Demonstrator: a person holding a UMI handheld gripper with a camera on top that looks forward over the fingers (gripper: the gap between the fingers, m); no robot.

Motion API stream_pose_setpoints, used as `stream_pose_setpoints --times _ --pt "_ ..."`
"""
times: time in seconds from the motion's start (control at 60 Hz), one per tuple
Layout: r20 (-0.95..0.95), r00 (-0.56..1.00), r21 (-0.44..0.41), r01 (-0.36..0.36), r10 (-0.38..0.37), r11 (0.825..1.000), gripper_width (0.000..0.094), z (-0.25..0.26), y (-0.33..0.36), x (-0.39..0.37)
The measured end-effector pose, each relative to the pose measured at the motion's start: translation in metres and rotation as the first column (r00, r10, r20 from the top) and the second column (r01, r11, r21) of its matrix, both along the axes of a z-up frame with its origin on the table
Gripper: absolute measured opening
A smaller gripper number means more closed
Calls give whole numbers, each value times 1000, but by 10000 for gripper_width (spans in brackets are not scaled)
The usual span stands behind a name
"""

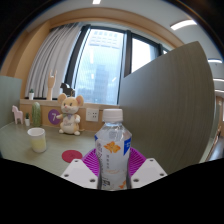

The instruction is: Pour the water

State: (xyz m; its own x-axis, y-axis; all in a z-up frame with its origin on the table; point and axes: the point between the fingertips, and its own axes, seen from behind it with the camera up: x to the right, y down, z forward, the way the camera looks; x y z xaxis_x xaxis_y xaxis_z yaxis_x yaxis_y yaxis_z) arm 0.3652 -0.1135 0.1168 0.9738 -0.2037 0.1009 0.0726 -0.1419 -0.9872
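The water bottle (114,150) stands upright between the two fingers of the tool (114,172), its long axis vertical and its white cap (113,116) pointing straight up. Its lower body carries a label with orange and blue marks, and the clear shoulder narrows to the cap. The purple pads (93,163) sit against the bottle's sides to left and right, so the tool is closed on it; no gap shows between pad and plastic on either side.

Beyond the fingers lies a green surface (20,140). A pale cup (37,139) stands on it off to the left of the bottle, well apart from it, and a red round spot (71,156) lies on the surface just left of the left finger. Farther back a plush toy (68,113) sits upright near a low ledge, with small items beside it that are too small to tell. To the right of the bottle a tall grey panel (180,100) rises close by, closing off that side. The open room lies to the left and ahead, toward the cup and the windows (100,65) with curtains (55,60) behind.
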Motion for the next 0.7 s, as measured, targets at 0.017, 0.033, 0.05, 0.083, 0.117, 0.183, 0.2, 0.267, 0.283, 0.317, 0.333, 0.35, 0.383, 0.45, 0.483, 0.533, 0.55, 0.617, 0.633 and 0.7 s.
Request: stream_pose_setpoints --times 0.017,0.033,0.05,0.083,0.117,0.183,0.2,0.267,0.283,0.317,0.333,0.35,0.383,0.45,0.483,0.533,0.55,0.617,0.633,0.7 --pt "14 1000 -10 -10 11 1000 324 -1 3 -3" --pt "30 999 -19 -19 20 1000 324 -1 6 -6" --pt "46 999 -26 -23 24 999 324 0 9 -9" --pt "89 996 -39 -30 33 999 325 3 17 -15" --pt "143 989 -46 -41 47 998 325 9 26 -25" --pt "279 958 -65 -56 72 996 323 20 39 -43" --pt "319 945 -74 -55 76 996 324 22 44 -49" --pt "484 868 -96 -75 113 993 321 32 63 -71" --pt "527 842 -101 -76 118 992 321 33 66 -78" --pt "611 781 -117 -72 129 991 322 36 76 -91" --pt "650 748 -124 -68 132 990 322 37 80 -96" --pt "687 713 -131 -66 138 989 322 39 85 -103" --pt "754 638 -144 -69 154 987 322 41 93 -117" --pt "855 491 -144 -85 168 986 321 48 109 -138" --pt "893 420 -138 -88 162 987 321 52 115 -149" --pt "940 298 -148 -81 165 986 321 53 125 -163" --pt "951 256 -155 -85 172 984 323 55 132 -164" --pt "980 95 -169 -95 178 981 325 57 139 -184" --pt "983 50 -173 -93 178 980 322 57 141 -188" --pt "979 -120 -173 -89 162 981 322 61 151 -201"
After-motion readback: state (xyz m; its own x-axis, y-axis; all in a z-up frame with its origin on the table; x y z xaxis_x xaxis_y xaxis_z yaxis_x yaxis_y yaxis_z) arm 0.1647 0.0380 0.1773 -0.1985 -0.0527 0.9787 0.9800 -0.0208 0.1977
